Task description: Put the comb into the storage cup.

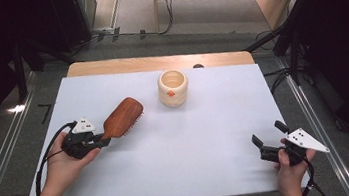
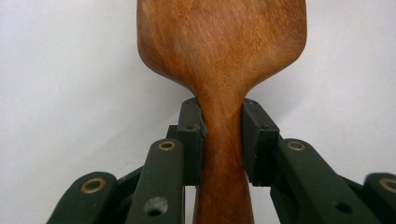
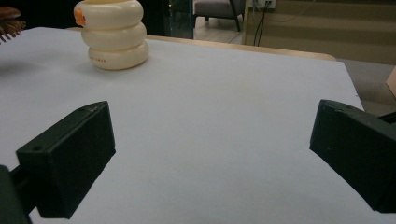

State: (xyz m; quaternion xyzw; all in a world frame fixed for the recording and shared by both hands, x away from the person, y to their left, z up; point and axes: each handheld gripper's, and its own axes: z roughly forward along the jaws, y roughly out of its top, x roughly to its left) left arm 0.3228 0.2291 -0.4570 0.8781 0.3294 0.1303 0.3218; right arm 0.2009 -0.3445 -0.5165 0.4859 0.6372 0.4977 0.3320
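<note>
Hairbrush [image 1: 123,116] is held by its wooden handle in the left gripper [image 1: 101,140], at about nine o'clock on the white table sheet [image 1: 193,146], with the bristled head pointing toward one o'clock. In the left gripper view the two black pads [image 2: 192,135] are seen pressed against the narrow neck of the handle, just below the flare of the head, so the jaws are closed most of the way on it. The grip is judged risky: the handle is smooth, rounded and tapered, and the heavy head could pivot or slide out if the brush is swung quickly. A cream ringed cup [image 1: 173,88] stands near twelve o'clock, close to the brush head; it could be knocked or tipped by a careless sweep. The right gripper [image 1: 268,142] is kept at about four o'clock, its jaws wide apart and nothing held between them, well apart from both things.
</note>
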